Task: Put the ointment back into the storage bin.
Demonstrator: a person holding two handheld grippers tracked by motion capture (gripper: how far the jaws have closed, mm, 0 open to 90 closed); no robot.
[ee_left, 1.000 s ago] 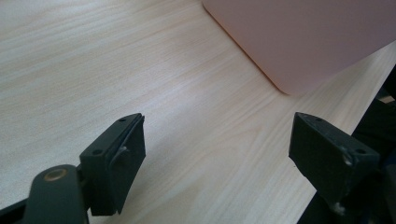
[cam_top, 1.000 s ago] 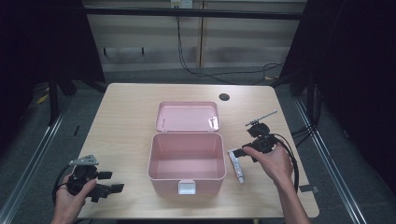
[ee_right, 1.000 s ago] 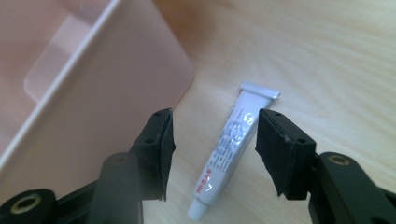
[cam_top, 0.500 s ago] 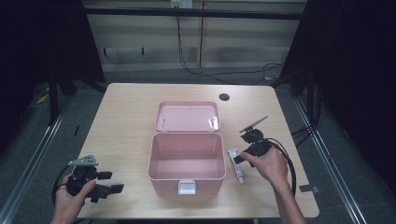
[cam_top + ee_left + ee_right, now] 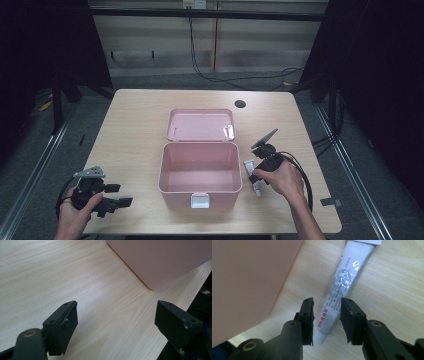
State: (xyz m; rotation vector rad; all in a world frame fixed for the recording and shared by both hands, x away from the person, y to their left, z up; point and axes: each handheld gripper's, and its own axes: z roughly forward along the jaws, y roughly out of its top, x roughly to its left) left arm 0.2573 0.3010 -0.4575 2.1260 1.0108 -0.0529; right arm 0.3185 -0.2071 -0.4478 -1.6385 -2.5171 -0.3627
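A white tube [image 5: 344, 282] with red and grey print lies flat on the table [image 5: 135, 130], just right of the open pink box [image 5: 200, 146]. My right gripper [image 5: 327, 315] points down at it with a jaw on each side of the cap end; the jaws have just been closing and now press on the tube. From above, the right gripper [image 5: 256, 172] sits under the person's hand, with the tube [image 5: 257, 188] poking out toward the front edge. My left gripper [image 5: 120, 195] rests at the front left, open and holding nothing [image 5: 116, 322].
The pink box stands mid-table with its lid [image 5: 200, 125] folded flat behind it and a white latch [image 5: 199, 201] at the front. Its wall [image 5: 249, 277] is close to the left of the right jaws. A dark round hole [image 5: 240, 104] is at the table's back.
The right gripper has come down and slightly left onto the tube, and its jaws have narrowed around it. The left gripper has stayed put.
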